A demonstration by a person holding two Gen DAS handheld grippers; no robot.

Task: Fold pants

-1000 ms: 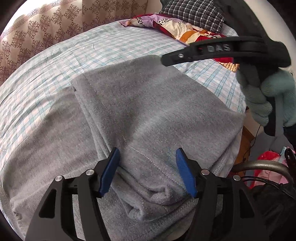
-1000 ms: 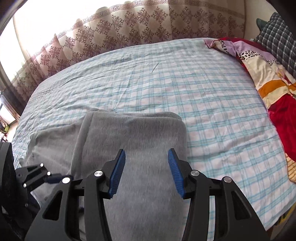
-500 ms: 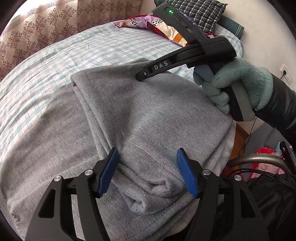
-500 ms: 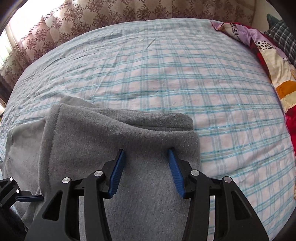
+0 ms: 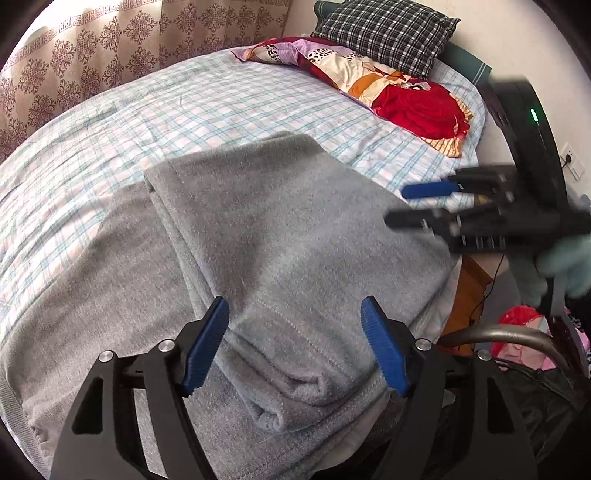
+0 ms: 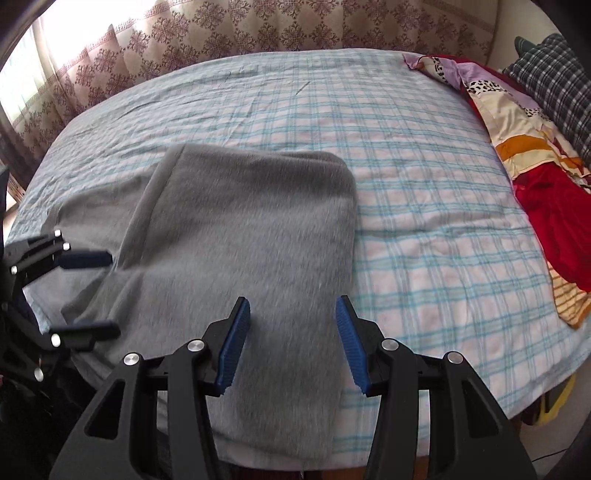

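Left wrist view: the grey pants (image 5: pixel 280 240) are lying folded over on the bed (image 5: pixel 221 107), one layer doubled on top of another, with a rolled hem sitting right under the left gripper (image 5: pixel 295 347). Its jaws are opening and nothing's pinched between the blue pads, the fabric is just sitting below them. The right gripper (image 5: pixel 413 206) is blurring in from the right, held by a gloved hand (image 5: pixel 561 266). One checked pillow (image 5: pixel 388 29) and one patchwork quilt (image 5: pixel 388 85) are sitting at the head of the bed. Right wrist view: the right gripper (image 6: pixel 293 343) is hanging over the folded pants (image 6: pixel 251 236), jaws opening too, gripping nothing. The left gripper (image 6: pixel 88 295) is poking in at the left edge. Can't read any writing anywhere.
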